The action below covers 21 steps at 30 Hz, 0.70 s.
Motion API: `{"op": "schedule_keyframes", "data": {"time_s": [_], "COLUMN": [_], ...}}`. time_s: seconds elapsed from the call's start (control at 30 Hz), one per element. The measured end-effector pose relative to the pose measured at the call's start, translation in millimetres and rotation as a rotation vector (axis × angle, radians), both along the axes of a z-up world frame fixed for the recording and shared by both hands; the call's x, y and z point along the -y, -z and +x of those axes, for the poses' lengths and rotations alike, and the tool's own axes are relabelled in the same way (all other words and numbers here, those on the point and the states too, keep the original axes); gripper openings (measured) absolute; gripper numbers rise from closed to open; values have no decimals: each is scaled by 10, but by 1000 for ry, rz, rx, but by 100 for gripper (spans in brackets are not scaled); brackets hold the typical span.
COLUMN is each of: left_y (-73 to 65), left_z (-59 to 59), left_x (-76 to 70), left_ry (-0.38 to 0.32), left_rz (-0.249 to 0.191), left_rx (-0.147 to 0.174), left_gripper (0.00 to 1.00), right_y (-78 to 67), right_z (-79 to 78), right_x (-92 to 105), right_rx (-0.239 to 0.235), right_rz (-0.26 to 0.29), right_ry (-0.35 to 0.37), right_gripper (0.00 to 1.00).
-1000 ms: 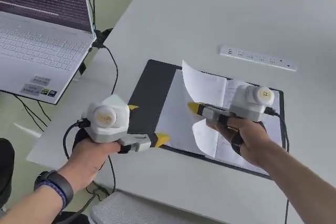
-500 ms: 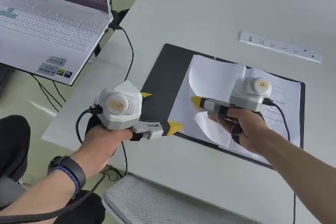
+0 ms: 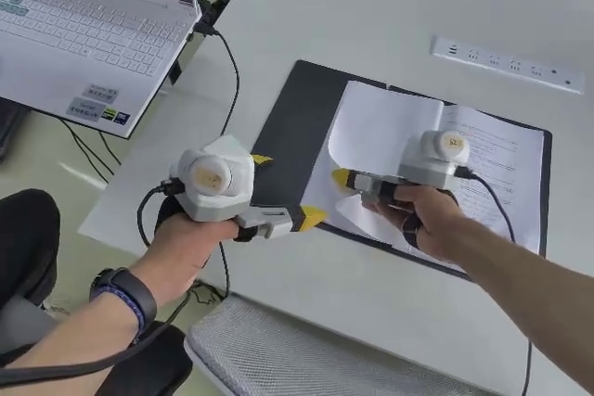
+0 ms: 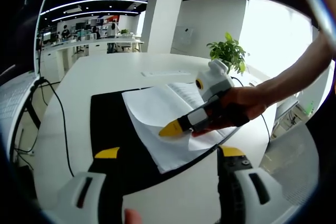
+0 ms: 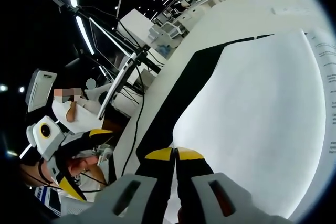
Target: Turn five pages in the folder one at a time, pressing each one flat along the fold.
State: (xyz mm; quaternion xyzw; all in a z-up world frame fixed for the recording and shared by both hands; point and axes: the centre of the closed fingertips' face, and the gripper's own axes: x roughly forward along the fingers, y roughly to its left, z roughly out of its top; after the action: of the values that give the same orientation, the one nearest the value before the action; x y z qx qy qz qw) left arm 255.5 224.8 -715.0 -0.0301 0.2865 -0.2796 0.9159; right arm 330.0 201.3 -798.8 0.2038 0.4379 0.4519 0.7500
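Folder [image 3: 288, 127] lies open on the white table [image 3: 371, 6], with the black cover to the left and printed sheets to the right. One white page [image 3: 380, 127] arches up over the fold, its near left edge pinched between the clenched jaws of the right gripper [image 3: 342, 178]. Just left of that, the left gripper [image 3: 286, 189] hovers over the cover's near edge, jaws spread wide and holding nothing, apart from the page. A power strip [image 3: 508, 64] lies on the table far right; an open laptop [image 3: 93, 34] sits far left, a black cable [image 3: 230, 71] trailing from it
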Motion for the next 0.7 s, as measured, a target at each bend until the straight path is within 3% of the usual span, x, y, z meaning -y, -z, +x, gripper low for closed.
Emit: {"op": "schedule_keyframes", "data": {"time_s": [0.33, 0.7], "left_y": [78, 130], "left_z": [104, 241], "left_x": [108, 226], "left_ry": [20, 49], "left_rz": [-1, 11], "left_rx": [-19, -19], "left_gripper": [72, 67], "right_y": [1, -305], "right_z": [-32, -51], "right_x": [-23, 49], "right_rx": [-18, 17], "right_rz": [19, 109], "right_ry": [-24, -46], "right_gripper": [6, 23]}}
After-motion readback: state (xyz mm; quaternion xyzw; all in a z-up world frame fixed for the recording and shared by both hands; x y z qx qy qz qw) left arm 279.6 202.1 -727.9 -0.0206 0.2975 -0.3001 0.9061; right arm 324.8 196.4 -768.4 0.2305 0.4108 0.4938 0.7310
